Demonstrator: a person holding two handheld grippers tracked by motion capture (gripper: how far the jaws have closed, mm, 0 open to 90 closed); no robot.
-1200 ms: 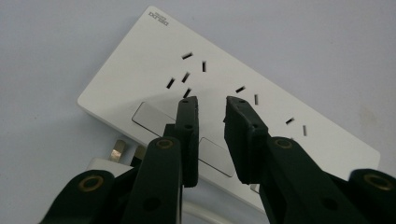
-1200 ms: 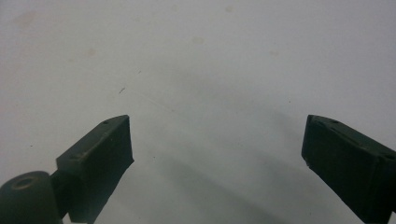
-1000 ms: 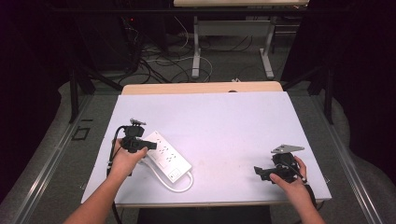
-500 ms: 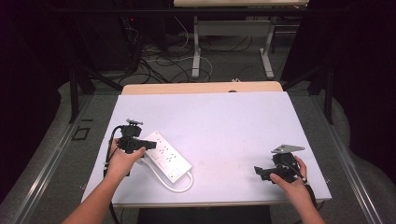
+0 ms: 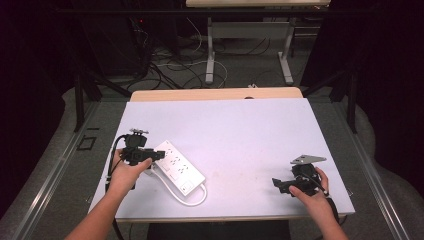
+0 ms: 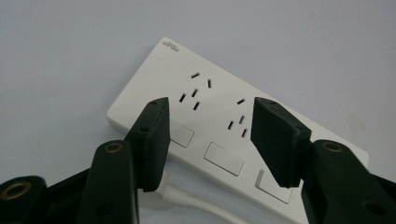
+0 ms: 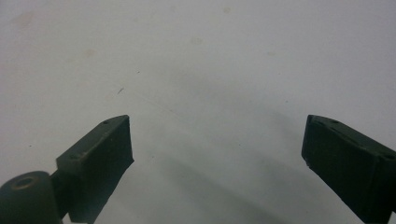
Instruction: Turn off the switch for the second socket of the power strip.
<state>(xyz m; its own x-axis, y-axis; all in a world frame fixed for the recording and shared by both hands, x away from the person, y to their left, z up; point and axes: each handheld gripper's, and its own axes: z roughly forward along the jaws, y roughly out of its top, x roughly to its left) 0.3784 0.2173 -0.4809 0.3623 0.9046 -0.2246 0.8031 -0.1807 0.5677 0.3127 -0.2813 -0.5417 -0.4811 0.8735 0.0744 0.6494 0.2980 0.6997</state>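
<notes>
A white power strip (image 5: 178, 168) lies at an angle on the left part of the pale table (image 5: 240, 135), its white cord (image 5: 196, 200) curling at the near end. My left gripper (image 5: 156, 155) hovers over the strip's far end, jaws open. In the left gripper view the strip (image 6: 219, 121) with its sockets and switches lies just beyond the open gripper (image 6: 210, 135), nothing held between the pads. My right gripper (image 5: 278, 185) rests low at the table's near right, held by a hand. In the right gripper view that gripper (image 7: 215, 149) stands wide open above bare table.
The table's wooden far edge (image 5: 215, 93) shows behind the pale top. Beyond it stand desk legs (image 5: 210, 47) and loose cables (image 5: 165, 65) on the floor. Dark curtains hang on both sides. The table's middle and far right hold nothing.
My left gripper has shifted slightly toward the near side over the power strip's far end. The right gripper has stayed in place.
</notes>
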